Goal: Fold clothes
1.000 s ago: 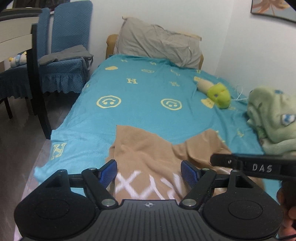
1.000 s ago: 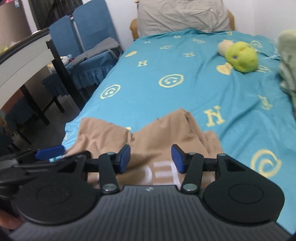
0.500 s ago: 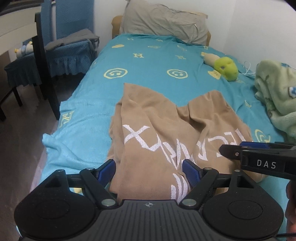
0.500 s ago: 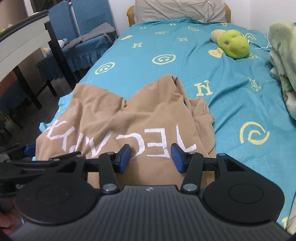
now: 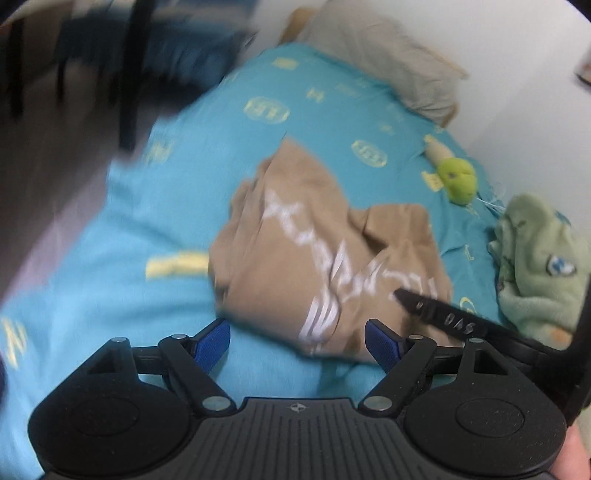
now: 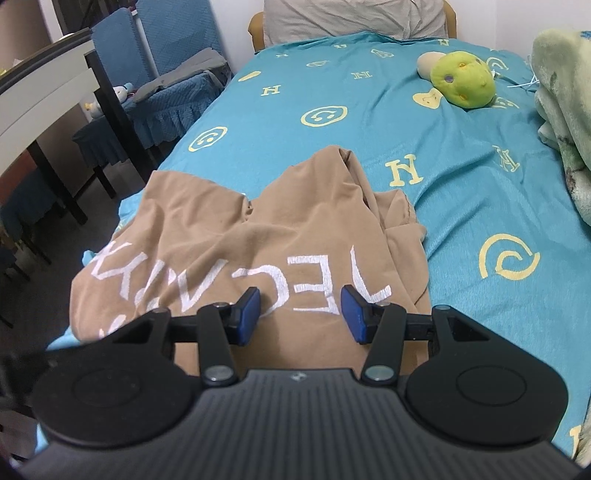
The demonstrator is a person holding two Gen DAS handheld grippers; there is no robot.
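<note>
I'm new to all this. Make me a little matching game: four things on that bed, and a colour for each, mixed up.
Things:
1. garment with white lettering
2. round plush toy
3. pillow
4. bed sheet

Colours:
A. grey
B. turquoise with yellow symbols
C. tan
D. lime green

Pairs: 1-C, 2-D, 3-A, 4-B

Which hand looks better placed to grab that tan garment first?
Probably the right: its tool hovers open directly over the tan garment, while the left tool sits at its near edge, mostly over bedsheet.
</note>
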